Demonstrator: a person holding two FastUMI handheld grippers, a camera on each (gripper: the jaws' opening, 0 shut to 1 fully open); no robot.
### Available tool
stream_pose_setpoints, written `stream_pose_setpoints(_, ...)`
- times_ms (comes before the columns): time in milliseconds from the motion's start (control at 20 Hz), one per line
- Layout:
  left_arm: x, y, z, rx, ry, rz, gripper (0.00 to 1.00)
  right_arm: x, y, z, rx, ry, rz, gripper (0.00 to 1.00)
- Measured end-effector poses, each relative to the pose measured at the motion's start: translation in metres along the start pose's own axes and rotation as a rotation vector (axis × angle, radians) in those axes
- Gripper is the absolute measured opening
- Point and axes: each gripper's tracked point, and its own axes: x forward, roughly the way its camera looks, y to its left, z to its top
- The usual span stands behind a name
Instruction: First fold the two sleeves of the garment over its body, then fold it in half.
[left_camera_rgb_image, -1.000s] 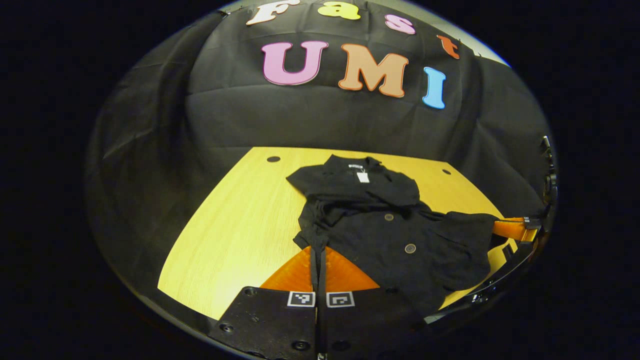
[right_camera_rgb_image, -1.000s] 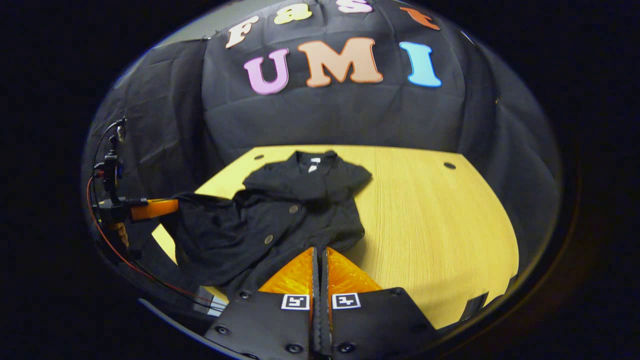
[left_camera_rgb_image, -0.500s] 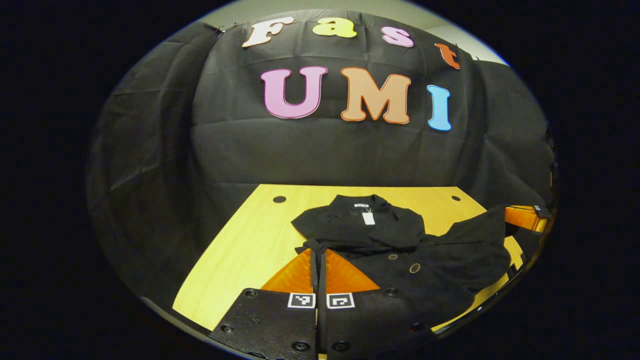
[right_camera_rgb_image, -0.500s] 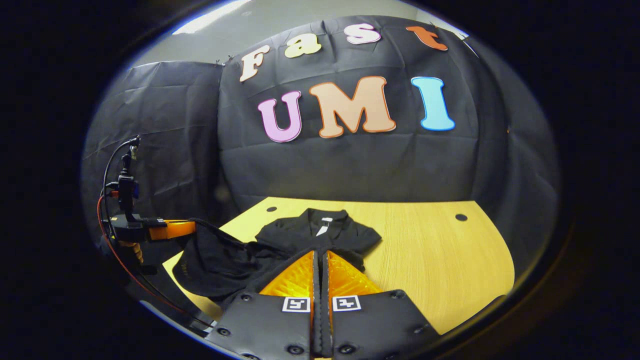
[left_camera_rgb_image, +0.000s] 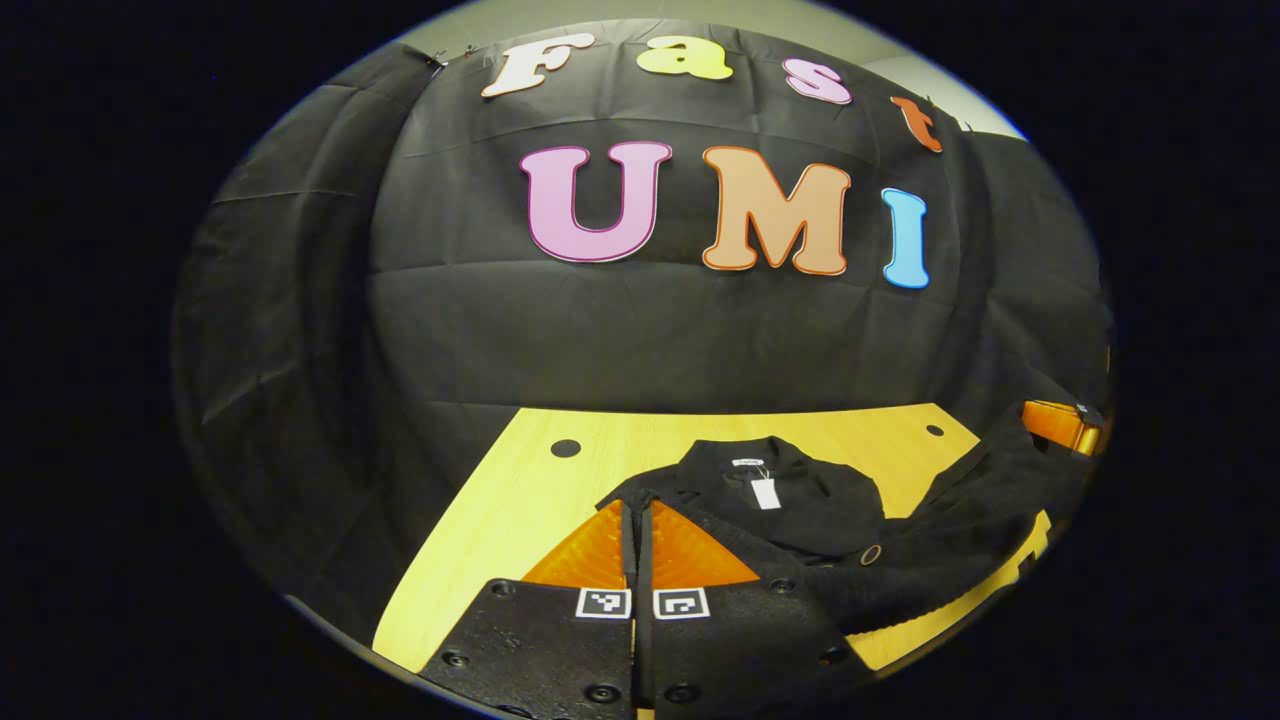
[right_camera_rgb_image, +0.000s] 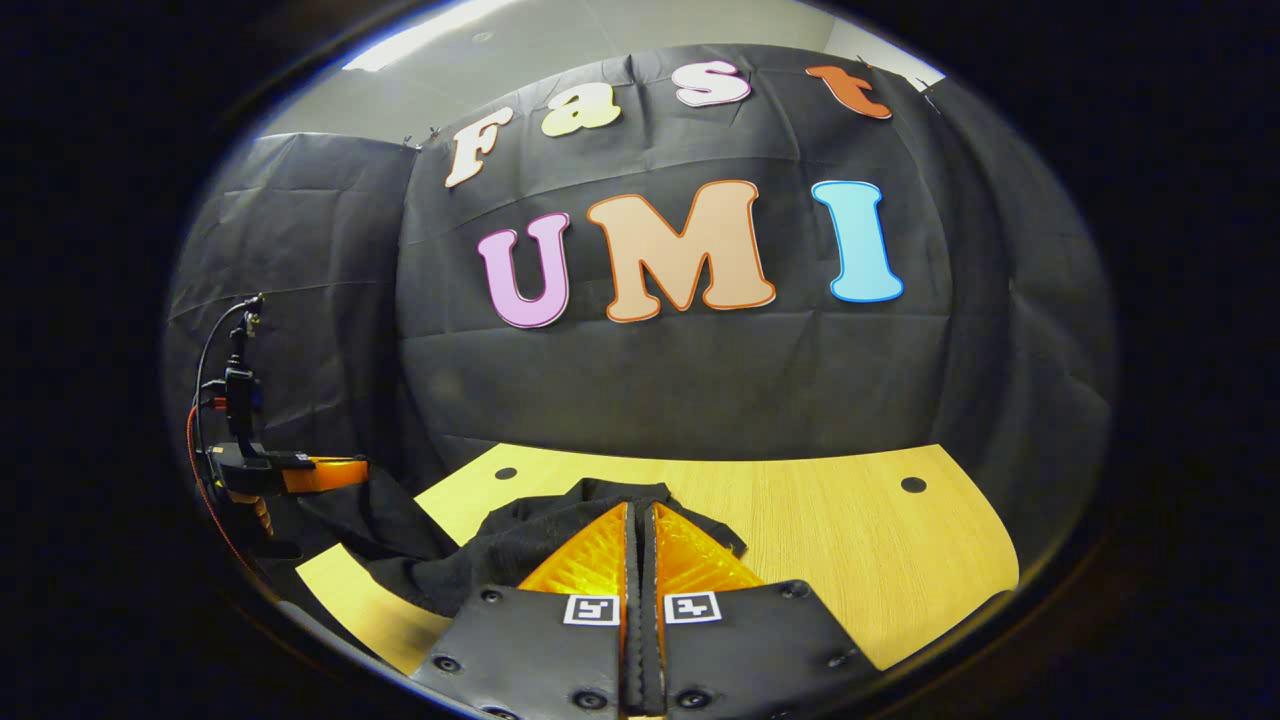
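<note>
Recording booth, black cloth wall (left_camera_rgb_image: 640, 340), wooden table (right_camera_rgb_image: 850, 540)

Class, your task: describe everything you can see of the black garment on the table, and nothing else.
The black garment is a dark, matte, woven-looking top with a collar, a white tag at the neck and round buttons down the front. Its collar end lies on the yellow wooden table. Its near edge is lifted and stretched between the left gripper and the right gripper, whose fingers are closed on the cloth, so it sags between them.

Black garment (left_camera_rgb_image: 800, 515) — hem raised (collar flat)
</note>
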Motion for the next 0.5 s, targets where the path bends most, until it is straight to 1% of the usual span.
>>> stream_pose_setpoints(100,0.017,0.005,0.005,0.005,0.007,0.003,0.0,0.018,-0.005,0.006,0.006,0.0,-0.024,0.02)
stream_pose_setpoints(150,0.029,0.012,-0.001,0.004,0.013,0.001,0.0,0.026,-0.006,0.007,0.011,0.0,-0.034,0.0)
stream_pose_setpoints(200,0.038,0.014,0.001,0.001,0.016,-0.001,0.0,0.033,-0.008,0.009,0.015,0.003,-0.044,0.02)
stream_pose_setpoints(300,0.056,0.018,-0.002,-0.007,0.033,-0.001,0.0,0.048,-0.012,0.011,0.016,0.004,-0.065,0.02)
stream_pose_setpoints(500,0.095,0.021,-0.006,-0.003,0.066,-0.021,0.0,0.081,-0.021,0.008,0.016,0.033,-0.105,0.02)
